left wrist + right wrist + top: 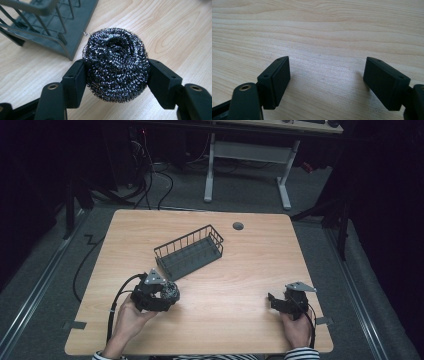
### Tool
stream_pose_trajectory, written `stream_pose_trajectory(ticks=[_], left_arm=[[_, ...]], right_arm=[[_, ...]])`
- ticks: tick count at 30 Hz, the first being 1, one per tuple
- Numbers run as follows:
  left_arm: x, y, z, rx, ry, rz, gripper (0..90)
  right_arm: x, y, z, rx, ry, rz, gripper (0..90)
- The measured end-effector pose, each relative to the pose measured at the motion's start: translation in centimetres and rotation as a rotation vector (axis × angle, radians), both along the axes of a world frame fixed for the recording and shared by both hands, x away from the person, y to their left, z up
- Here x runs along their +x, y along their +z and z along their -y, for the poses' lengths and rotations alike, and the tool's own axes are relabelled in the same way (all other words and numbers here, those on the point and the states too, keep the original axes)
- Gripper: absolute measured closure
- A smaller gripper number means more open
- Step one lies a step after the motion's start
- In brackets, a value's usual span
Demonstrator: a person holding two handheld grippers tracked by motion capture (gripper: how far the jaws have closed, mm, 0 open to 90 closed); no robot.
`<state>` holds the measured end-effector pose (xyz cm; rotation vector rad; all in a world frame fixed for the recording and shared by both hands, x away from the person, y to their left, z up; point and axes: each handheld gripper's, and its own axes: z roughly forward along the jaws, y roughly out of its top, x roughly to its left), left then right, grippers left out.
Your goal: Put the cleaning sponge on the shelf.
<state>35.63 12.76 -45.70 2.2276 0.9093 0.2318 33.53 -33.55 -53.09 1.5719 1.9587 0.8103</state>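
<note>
While both grippers are hovering over the table:
Left gripper: its 2 jaws are squeezing a steel-wool scourer, just beside the wire basket.
Right gripper: jaws are gaping wide, holding nothing.

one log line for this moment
left gripper: shut on steel scourer | right gripper: open, nothing held | wire basket: nothing inside

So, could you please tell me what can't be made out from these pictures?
- Scourer: underside hidden by its own bulk, left gripper view; whether it touches the table is unclear.
- Basket: cut off by the top and left edges there.
- Dark disc on the table, high view: too small to identify.
</note>
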Motion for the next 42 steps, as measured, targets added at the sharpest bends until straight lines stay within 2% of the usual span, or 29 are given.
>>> stream_pose_trajectory(ticks=[6,16,25,28,35,42], left_arm=[[0.2,1.5,-0.6,-0.022,-0.003,0.001,36.7],[0.9,4.2,-1.2,-0.040,-0.007,0.027,37.5],[2.4,6.6,-1.6,-0.071,-0.007,0.041,37.9],[3.1,7.4,-1.5,-0.097,-0.009,0.032,38.0],[5.2,8.3,-0.2,-0.055,0.012,0.052,38.1],[7.4,7.8,0.7,-0.026,0.049,0.047,38.1]], right_arm=[[0.0,0.0,0.0,0.000,0.000,0.000,21.7],[0.0,0.0,0.0,-0.001,0.001,0.001,21.7],[0.0,0.0,0.0,-0.001,0.001,0.001,21.8],[0.0,0.0,0.0,-0.002,0.002,0.002,21.8],[0.0,0.0,0.0,-0.001,0.002,0.002,21.8],[0.0,0.0,0.0,-0.001,0.003,0.002,21.8]])
